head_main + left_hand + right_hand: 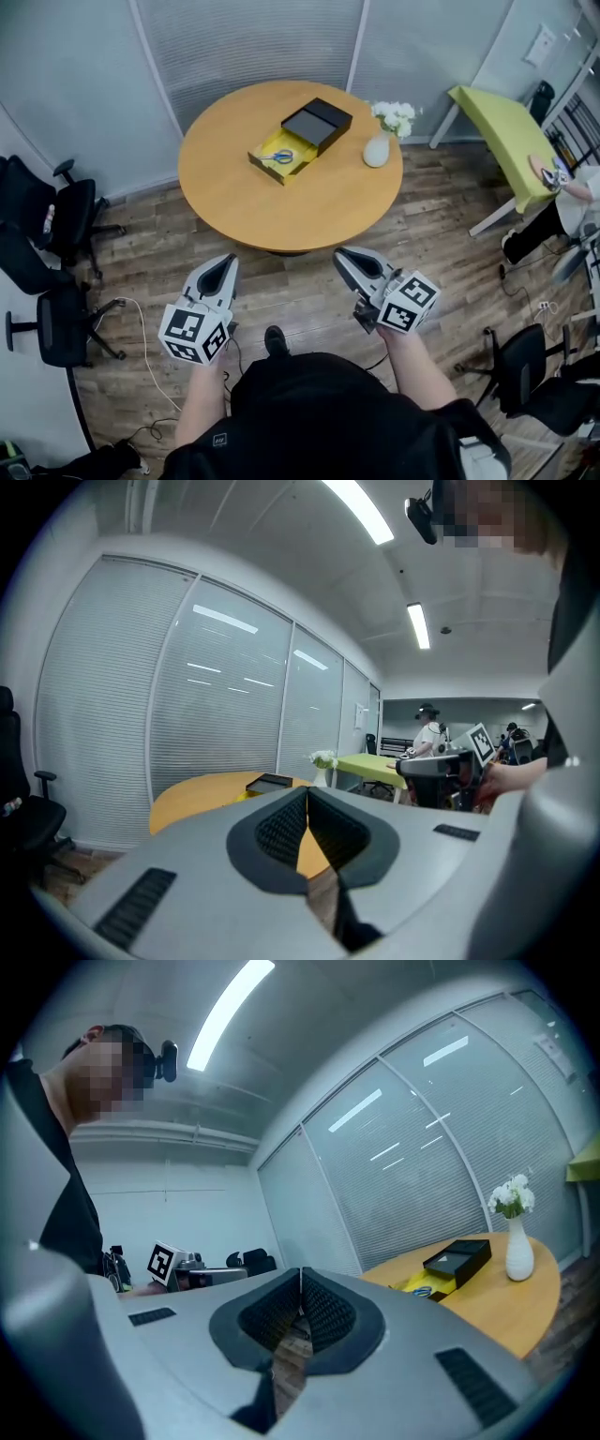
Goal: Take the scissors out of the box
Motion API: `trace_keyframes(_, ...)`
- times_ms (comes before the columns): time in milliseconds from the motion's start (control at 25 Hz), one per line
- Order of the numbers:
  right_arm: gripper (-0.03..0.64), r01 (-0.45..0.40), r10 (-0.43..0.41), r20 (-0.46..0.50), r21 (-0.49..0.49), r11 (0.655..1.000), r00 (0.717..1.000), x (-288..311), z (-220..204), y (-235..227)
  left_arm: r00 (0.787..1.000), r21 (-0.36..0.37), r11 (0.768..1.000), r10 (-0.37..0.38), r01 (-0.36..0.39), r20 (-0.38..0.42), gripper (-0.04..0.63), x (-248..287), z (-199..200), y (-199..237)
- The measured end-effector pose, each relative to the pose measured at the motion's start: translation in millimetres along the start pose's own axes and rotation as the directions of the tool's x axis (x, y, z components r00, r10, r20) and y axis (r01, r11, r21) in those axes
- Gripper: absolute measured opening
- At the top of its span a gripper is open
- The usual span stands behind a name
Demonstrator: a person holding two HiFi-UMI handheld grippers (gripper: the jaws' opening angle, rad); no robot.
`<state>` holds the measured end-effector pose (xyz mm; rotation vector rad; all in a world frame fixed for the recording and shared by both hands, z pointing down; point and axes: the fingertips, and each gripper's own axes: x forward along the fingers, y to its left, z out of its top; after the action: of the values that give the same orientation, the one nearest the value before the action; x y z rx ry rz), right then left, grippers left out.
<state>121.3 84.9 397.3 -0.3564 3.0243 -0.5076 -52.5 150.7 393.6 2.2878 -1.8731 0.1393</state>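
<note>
Round worktop (319,211): vase (377,150) with white flowers right of box (265,161); black lid (317,124) touches the box's far side. Scissors (278,157), blue-handled, lie flat on the yellow lining in the open box. Left claw (228,260) and right claw (343,254) pressed together, empty, short of worktop.

- Round light-wood table (309,211): upper centre of the frame.
- Shallow open box with yellow lining (265,148): on the table, left of its centre.
- Blue-handled scissors (277,157): lying inside the box.
- Black square lid (317,124): adjoins the box's upper right side.
- White vase with white flowers (378,150): right of the lid, apart from it.
- Lime-green table (502,127): upper right.
- Black office chairs (56,216): left edge.
- Wood-plank floor (309,300): all around.
- Left gripper (225,262) and right gripper (343,256): lower centre, over the floor below the round table, jaws together, nothing between them.
</note>
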Motion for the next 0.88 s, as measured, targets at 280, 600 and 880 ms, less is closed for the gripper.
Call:
trace_keyframes(280, 0.037, 0.012, -0.011, -0.035, 0.009, 1.000, 0.999, 66.8, 0.4, -14.8, 1.000, -0.029, 1.000, -0.003, 0.003, 0.003, 0.014, 15.3, 3.1, 67.3)
trace_keyframes(600, 0.037, 0.036, -0.037, -0.040, -0.004, 0.999, 0.999, 112.8, 6.5, -18.5, 1.000, -0.040, 0.999, -0.022, 0.022, 0.006, 0.014, 19.4, 3.5, 115.8)
trace_keyframes(880, 0.037, 0.073, -0.074, -0.058, -0.009, 0.997, 0.996, 117.4, 12.7, -38.2, 0.999, -0.056, 0.997, -0.043, 0.043, 0.013, 0.014, 36.4, 2.6, 125.0)
